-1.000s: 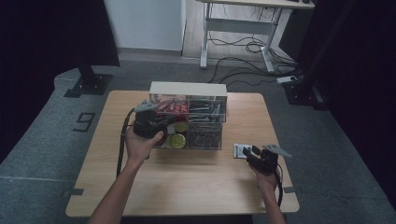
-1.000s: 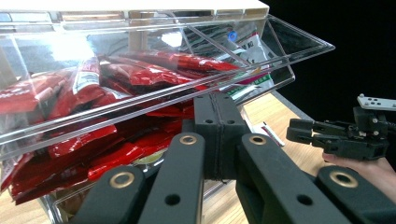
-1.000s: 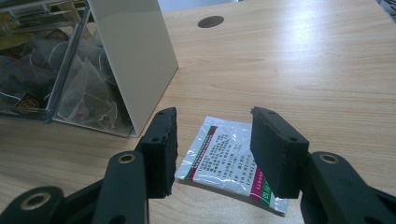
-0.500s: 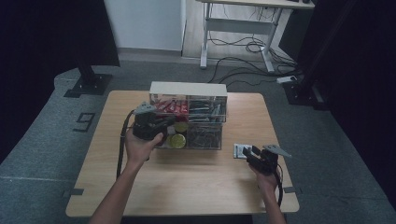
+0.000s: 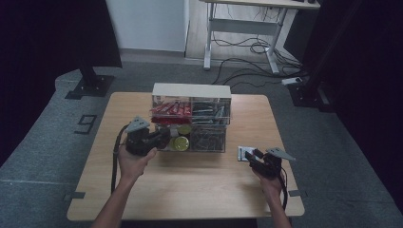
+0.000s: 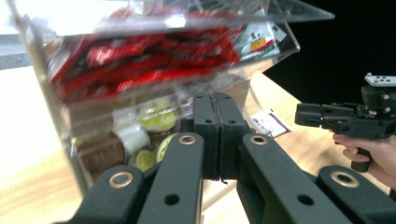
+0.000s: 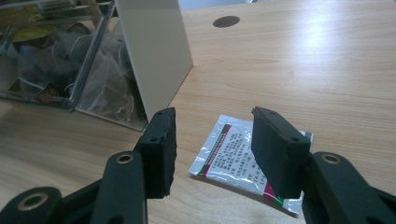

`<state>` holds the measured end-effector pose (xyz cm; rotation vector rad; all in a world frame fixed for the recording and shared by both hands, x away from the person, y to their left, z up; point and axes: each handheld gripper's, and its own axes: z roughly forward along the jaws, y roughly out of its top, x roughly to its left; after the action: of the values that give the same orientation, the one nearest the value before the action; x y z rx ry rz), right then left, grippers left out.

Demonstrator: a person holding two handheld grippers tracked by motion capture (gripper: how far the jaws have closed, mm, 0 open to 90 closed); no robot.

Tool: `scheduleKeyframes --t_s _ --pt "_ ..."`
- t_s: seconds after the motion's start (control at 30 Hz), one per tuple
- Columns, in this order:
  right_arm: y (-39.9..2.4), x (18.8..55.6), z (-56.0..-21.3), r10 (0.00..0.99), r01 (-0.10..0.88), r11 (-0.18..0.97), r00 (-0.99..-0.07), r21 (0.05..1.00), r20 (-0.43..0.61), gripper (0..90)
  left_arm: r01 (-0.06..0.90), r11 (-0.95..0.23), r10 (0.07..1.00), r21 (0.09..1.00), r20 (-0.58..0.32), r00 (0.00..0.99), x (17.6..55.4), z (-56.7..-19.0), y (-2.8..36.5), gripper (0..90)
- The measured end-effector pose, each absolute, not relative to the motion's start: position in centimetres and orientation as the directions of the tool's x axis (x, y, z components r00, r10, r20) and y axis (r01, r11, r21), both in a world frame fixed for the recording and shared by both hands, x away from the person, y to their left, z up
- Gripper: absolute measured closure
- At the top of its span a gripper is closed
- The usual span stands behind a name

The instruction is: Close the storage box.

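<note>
Right tongs (image 7: 212, 154) straddle sachet (image 7: 243, 158); left tongs (image 6: 218, 135) closed

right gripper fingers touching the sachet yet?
Apart. The right gripper view shows the right gripper open, fingers above the sachet, which lies flat on the table.

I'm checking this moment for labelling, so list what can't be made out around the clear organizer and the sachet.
- Print on the sachet: right gripper view, too small, and the right gripper fingers cover both sides.
- Red packets in the clear organizer: left gripper view, blurred, no label readable.
- Lower compartment contents: high view, too small; left gripper view, partly behind the shut left gripper.
</note>
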<state>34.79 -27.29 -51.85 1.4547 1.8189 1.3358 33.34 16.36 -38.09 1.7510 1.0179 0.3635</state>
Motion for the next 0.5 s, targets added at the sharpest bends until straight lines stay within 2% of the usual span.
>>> scheduleKeyframes --t_s 0.5 --pt "-26.6 34.0 -52.3 0.893 0.463 0.056 -0.42 0.885 0.163 48.5 0.535 -0.115 0.82 0.837 -0.223 0.526 31.3 -45.3 19.8 87.8"
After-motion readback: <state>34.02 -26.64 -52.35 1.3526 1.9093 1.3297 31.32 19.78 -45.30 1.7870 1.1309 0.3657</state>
